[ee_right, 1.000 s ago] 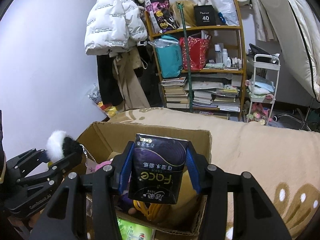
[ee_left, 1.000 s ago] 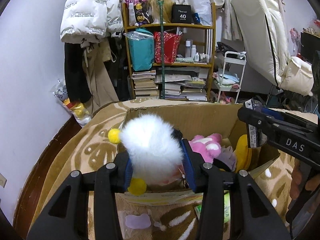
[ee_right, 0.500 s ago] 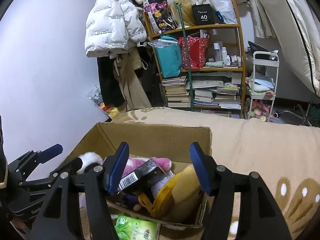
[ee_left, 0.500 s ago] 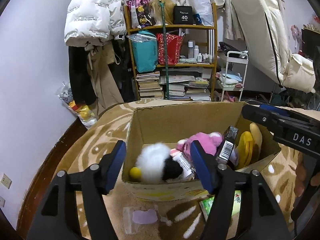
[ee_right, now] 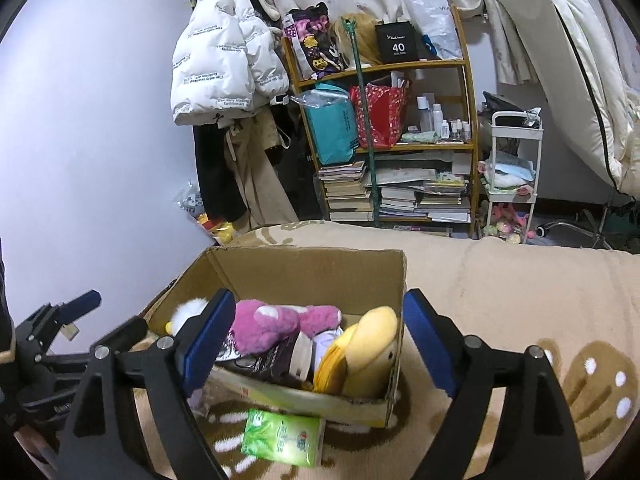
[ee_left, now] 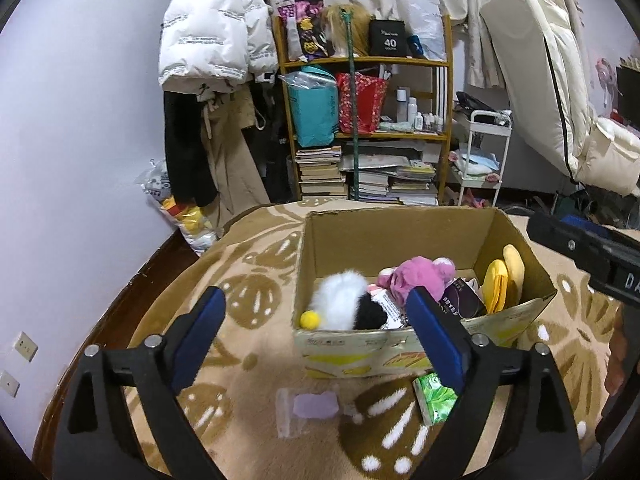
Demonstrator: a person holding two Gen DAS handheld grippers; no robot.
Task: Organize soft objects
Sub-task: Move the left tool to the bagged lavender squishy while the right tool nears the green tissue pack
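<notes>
An open cardboard box (ee_left: 400,232) (ee_right: 304,272) stands on a beige patterned blanket. In it lie a white and black fluffy toy (ee_left: 344,300), a pink plush (ee_left: 412,276) (ee_right: 276,320), a dark purple tissue pack (ee_left: 460,300) (ee_right: 272,364) and a yellow plush (ee_left: 504,276) (ee_right: 364,352). My left gripper (ee_left: 316,340) is open and empty, in front of the box's near wall. My right gripper (ee_right: 316,340) is open and empty, above the box's near side.
A green tissue pack (ee_right: 284,436) (ee_left: 436,396) and a small clear bag with a purple piece (ee_left: 308,408) lie on the blanket before the box. A loaded shelf (ee_left: 368,128), hanging coats (ee_left: 212,48) and a white cart (ee_right: 512,176) stand behind.
Both grippers opened: the left let the fluffy toy fall into the box, the right let the purple tissue pack fall in. Both have drawn back from the box.
</notes>
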